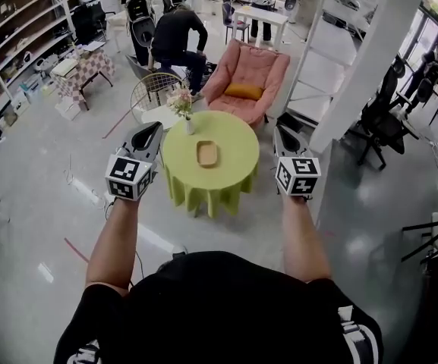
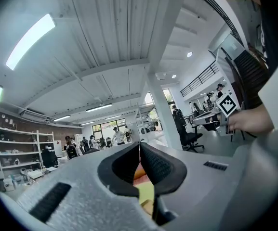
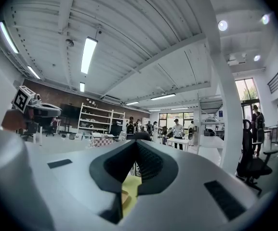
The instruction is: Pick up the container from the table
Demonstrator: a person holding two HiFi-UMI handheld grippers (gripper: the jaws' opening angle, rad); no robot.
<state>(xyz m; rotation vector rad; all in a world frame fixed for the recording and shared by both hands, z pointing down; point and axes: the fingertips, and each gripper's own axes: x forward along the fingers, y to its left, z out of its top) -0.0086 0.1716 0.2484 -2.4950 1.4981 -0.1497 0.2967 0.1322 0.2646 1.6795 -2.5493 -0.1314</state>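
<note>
The container (image 1: 207,154) lies at the middle of the round table (image 1: 234,174). A vase (image 1: 189,126) stands on the table at its 11 o'clock rim. Behind the table, an armchair (image 1: 260,70) sits at 1 o'clock and a second chair (image 1: 152,91) at 11 o'clock. The left gripper (image 1: 152,130) hangs beside the table's 9 o'clock edge and the right gripper (image 1: 282,133) beside its 3 o'clock edge.

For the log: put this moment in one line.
left tongs shut, empty | right tongs shut, empty | tan oval container on round yellow-green table
</note>
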